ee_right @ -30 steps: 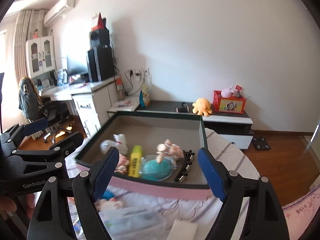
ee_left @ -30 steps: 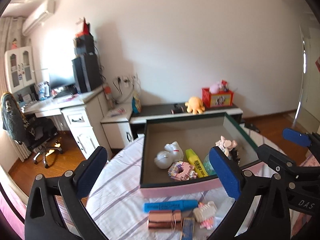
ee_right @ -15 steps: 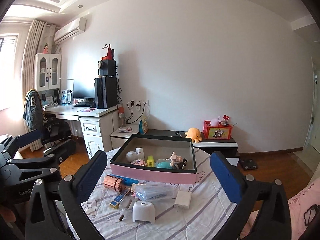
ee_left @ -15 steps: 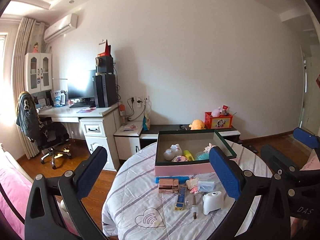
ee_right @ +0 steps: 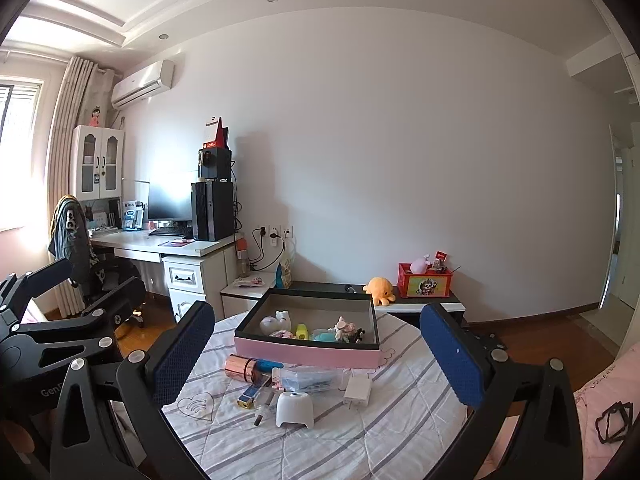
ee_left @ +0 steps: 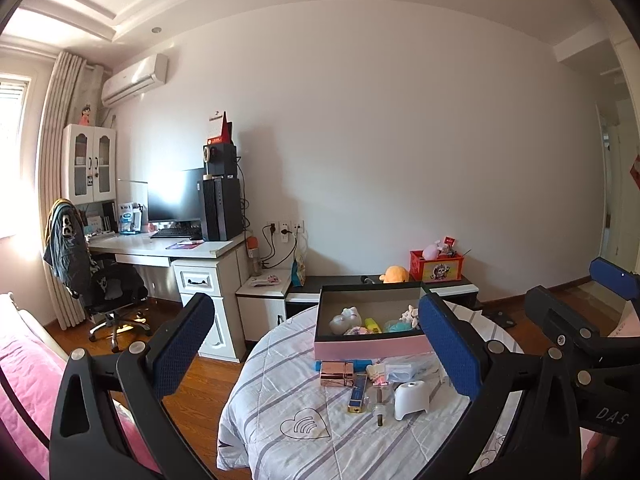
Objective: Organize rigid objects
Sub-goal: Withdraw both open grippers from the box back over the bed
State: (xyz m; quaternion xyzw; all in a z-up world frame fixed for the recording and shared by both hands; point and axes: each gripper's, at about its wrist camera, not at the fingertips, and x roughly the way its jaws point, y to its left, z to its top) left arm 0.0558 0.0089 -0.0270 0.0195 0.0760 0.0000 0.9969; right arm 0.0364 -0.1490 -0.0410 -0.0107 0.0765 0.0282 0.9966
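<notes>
Pink box (ee_right: 306, 351) – one – two gripper sets wide, empty

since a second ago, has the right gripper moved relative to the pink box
Yes. The right gripper has pulled back and up from the pink box, which now looks small and distant on the round table; its fingers have just been opening, nothing between them.

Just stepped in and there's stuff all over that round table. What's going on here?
A person holds a claw in each hand, tidying small items into the pink box. The left claw and right claw are both open and empty, held back from the table; the right claw's jaws have just been opening. The box already holds a white figurine and a yellow highlighter. A rose-gold case, a white charger and a white dome-shaped gadget wait in front of it.
</notes>
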